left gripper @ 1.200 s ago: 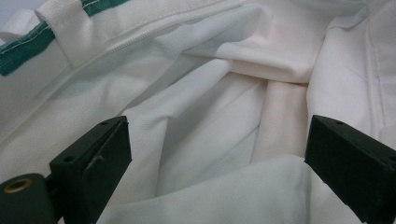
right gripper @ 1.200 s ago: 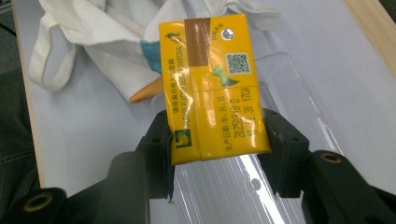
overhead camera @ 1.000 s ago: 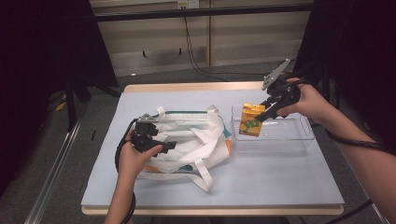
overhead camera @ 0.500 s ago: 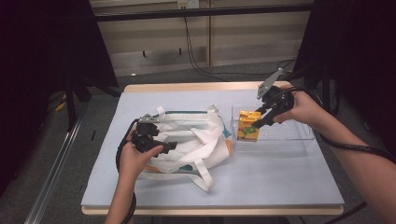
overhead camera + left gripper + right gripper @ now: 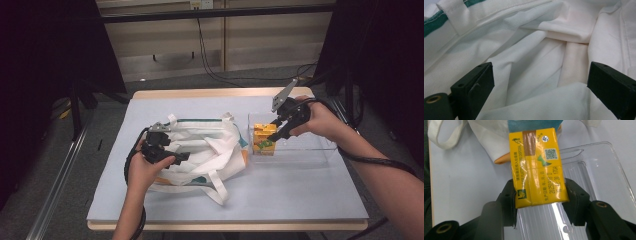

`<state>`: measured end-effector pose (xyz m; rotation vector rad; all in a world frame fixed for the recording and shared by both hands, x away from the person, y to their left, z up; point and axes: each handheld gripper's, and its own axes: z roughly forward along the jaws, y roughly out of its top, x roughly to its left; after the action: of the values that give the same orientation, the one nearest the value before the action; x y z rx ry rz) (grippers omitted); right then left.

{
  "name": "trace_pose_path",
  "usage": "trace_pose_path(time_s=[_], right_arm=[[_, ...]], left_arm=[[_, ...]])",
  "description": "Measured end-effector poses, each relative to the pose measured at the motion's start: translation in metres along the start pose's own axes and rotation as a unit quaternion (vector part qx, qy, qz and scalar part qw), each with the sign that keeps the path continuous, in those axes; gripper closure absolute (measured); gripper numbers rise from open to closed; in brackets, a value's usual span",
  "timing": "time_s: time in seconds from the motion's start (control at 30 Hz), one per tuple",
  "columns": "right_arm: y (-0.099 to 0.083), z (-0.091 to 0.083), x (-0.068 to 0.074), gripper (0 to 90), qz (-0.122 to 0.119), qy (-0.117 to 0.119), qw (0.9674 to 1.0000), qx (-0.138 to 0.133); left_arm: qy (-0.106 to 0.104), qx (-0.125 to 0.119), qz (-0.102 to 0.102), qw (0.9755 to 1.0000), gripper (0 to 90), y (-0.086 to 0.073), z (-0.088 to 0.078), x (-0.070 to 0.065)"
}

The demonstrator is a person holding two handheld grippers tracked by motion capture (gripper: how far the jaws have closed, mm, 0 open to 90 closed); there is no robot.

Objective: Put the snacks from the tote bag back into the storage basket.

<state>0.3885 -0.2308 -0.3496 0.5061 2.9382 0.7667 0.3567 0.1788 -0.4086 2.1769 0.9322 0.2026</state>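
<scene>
the left tongs (image 5: 181, 156) are lying over a white woven cloth bag (image 5: 205, 150), held by the person's left hand (image 5: 145, 170), their black blocky jaws standing wide apart and gripping nothing; in the left gripper view the fabric (image 5: 531, 62) is showing a fine weave, soft folds, a stitched band and a green trim along one edge; a flat cloth strap (image 5: 217, 187) is looping out of the bag toward the near edge of the pale blue desk (image 5: 300, 195); to the right, the right tongs (image 5: 539, 195) are clamping a small yellow rectangular carton (image 5: 536, 167) by its sides, its glossy face printed with text and a square code; the carton is standing upright at the left end of a clear ribbed plastic tray (image 5: 320, 150), just beside the bag; farther off, black cables (image 5: 210, 55) are trailing over the grey floor.
</scene>
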Motion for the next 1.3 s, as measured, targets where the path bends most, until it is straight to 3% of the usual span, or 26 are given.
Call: trace_pose_path(time_s=[0.77, 0.9, 0.93, 0.97, 1.3], right_arm=[[-0.011, 0.024, 0.004, 49.7, -0.008, 0.0, 0.9999, 0.007], [-0.013, 0.026, 0.003, 49.6, -0.011, -0.001, 0.9999, -0.001], [-0.013, 0.026, 0.003, 49.5, -0.011, -0.001, 0.9999, -0.003], [-0.014, 0.026, 0.002, 49.3, -0.013, -0.001, 0.9999, -0.003], [-0.017, 0.029, 0.001, 43.2, 0.008, -0.002, 1.0, -0.004]], left_arm=[[0.003, -0.003, -0.006, 1.0, 7.2, 0.0, 0.001, -0.002], [0.001, -0.001, 0.0, 1.0, 7.2, -0.001, 0.001, 0.0], [0.002, -0.008, -0.01, 0.9999, 7.2, -0.001, 0.002, -0.002], [0.005, -0.001, -0.002, 1.0, 7.2, -0.001, 0.002, -0.001], [0.004, 0.004, 0.002, 1.0, 7.2, 0.0, 0.002, -0.001]])
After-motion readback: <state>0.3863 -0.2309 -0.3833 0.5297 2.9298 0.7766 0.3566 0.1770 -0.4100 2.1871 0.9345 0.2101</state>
